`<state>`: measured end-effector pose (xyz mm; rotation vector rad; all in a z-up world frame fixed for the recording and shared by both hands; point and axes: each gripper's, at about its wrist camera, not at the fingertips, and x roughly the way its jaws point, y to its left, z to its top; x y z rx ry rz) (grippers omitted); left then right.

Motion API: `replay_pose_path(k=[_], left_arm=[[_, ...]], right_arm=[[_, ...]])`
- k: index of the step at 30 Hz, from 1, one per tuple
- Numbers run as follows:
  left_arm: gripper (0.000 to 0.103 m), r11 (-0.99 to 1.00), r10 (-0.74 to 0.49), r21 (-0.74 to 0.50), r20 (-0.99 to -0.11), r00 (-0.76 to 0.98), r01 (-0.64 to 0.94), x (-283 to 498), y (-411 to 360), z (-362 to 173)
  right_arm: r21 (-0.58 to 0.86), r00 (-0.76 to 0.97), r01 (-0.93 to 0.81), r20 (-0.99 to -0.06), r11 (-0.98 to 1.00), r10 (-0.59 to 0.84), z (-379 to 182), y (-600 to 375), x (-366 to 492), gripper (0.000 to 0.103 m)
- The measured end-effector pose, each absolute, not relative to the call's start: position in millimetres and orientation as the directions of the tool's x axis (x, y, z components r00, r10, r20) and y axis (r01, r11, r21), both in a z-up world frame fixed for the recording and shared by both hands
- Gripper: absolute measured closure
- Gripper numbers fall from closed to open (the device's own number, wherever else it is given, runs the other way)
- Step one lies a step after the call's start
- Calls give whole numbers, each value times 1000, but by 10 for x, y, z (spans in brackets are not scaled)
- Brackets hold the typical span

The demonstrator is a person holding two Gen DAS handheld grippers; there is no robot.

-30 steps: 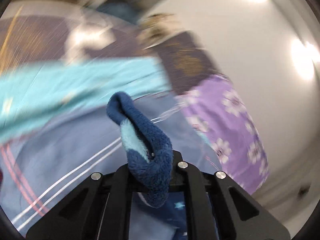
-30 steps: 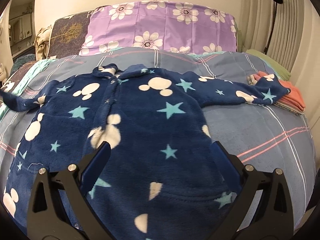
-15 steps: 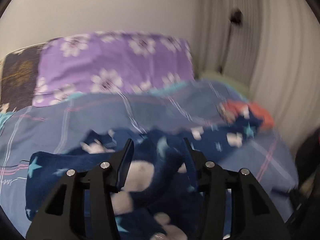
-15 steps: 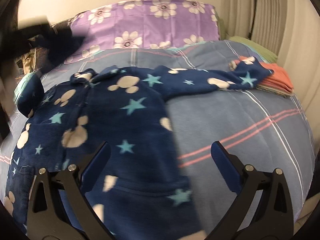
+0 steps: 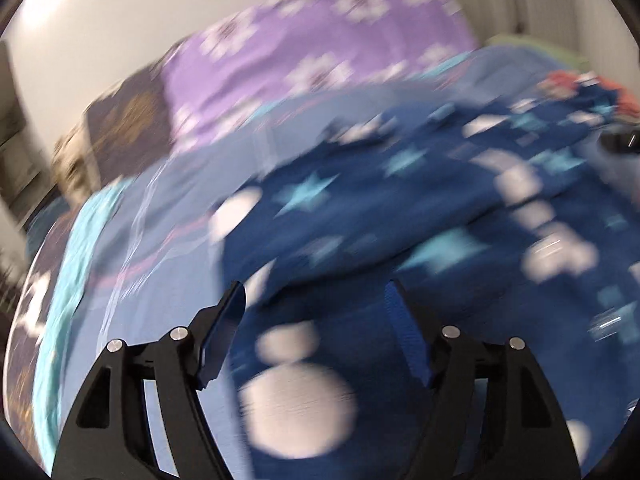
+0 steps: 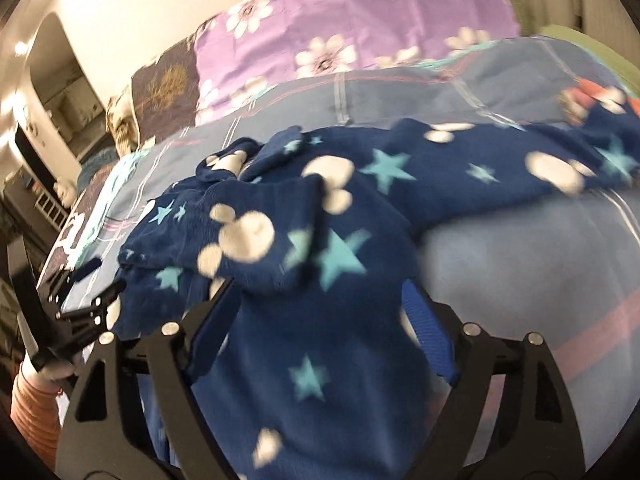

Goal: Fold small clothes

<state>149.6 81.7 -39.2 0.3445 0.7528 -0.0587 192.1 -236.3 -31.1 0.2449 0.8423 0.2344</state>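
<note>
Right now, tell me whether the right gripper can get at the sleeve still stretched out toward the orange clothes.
Probably yes. The right gripper, jaws closing on nothing, hangs over the pajama top; the sleeve lies flat and uncovered beyond it.

Warm indoor light, heavy motion blur, fisheye bending, dark vignetted corners

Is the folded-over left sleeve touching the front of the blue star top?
Touching. The right wrist view shows the sleeve lying flat across the top's front, no gap.
</note>
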Motion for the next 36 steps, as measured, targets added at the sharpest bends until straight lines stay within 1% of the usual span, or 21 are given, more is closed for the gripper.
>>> replay_pose_path(k=[2, 5, 7, 8, 9, 11, 12, 15, 16, 17, 18, 20, 22, 24, 26, 28, 29, 31, 33, 35, 36], left_arm=[[31, 953, 132, 284, -705, 697, 107, 1637, 1060, -511], [30, 972, 140, 229, -738, 660, 50, 1842, 1268, -571], [29, 970, 174, 242, -739, 651, 15, 1964, 1326, -596], [29, 968, 192, 250, -735, 651, -3, 2006, 1349, -603], [29, 968, 204, 251, -732, 650, -21, 2032, 1400, -598], [29, 967, 221, 249, -726, 651, -50, 2018, 1455, -597], [29, 965, 233, 256, -717, 658, -63, 1991, 1475, -591], [29, 956, 249, 290, -694, 675, -55, 1898, 1414, -585], [29, 951, 257, 304, -690, 677, -52, 1891, 1371, -597], [29, 948, 264, 315, -685, 679, -50, 1887, 1356, -611], [29, 946, 268, 320, -686, 677, -50, 1895, 1346, -624], [29, 949, 263, 311, -688, 676, -52, 1887, 1351, -616], [29, 952, 253, 301, -689, 679, -50, 1846, 1364, -581], [29, 953, 247, 299, -692, 678, -43, 1765, 1397, -535], [39, 963, 223, 265, -698, 681, -44, 1691, 1425, -438], [65, 988, 127, 150, -697, 705, -30, 1611, 1426, -241], [68, 995, 83, 103, -690, 719, -17, 1593, 1411, -161], [71, 1000, -13, 10, -657, 754, 25, 1609, 1299, 21], [71, 994, -103, -46, -649, 754, 96, 1774, 1074, 66], [71, 989, -143, -78, -684, 715, 123, 1993, 883, -64], [71, 989, -143, -82, -726, 673, 123, 2168, 767, -246]], right_arm=[[299, 614, -97, -733, 949, 293, -392, -2182, 2247, 19], [280, 571, -54, -779, 958, 260, -580, -1991, 2615, 19], [243, 557, -18, -803, 970, 212, -709, -1867, 2787, 25], [187, 574, -7, -803, 982, 158, -699, -1780, 2817, 55], [164, 591, -29, -793, 986, 149, -655, -1729, 2814, 96], [237, 600, -106, -760, 966, 252, -487, -1690, 2809, 95], [260, 648, -118, -711, 958, 273, -291, -1707, 2737, 95], [157, 793, -133, -576, 979, 200, 209, -1755, 2495, 95], [142, 803, -131, -565, 981, 189, 249, -1774, 2478, 94], [124, 799, -123, -576, 985, 173, 242, -1803, 2499, 92], [99, 776, -98, -616, 990, 139, 140, -1838, 2589, 84], [7, 675, -25, -737, 1000, 22, -268, -1917, 2800, 76], [4, 593, 52, -805, 999, -27, -570, -2079, 2836, 77], [123, 641, 71, -766, 990, 49, -543, -2238, 2715, 77], [187, 663, 41, -740, 981, 114, -407, -2252, 2607, 77], [250, 681, -34, -702, 968, 206, -274, -2161, 2526, 77], [275, 684, -108, -677, 955, 272, -198, -2045, 2469, 77], [276, 672, -204, -659, 939, 339, -162, -1838, 2418, 76], [250, 628, -244, -695, 937, 349, -284, -1622, 2430, 68], [214, 557, -204, -777, 955, 293, -585, -1516, 2543, 67], [230, 554, -200, -776, 953, 303, -747, -1521, 2576, 67]])
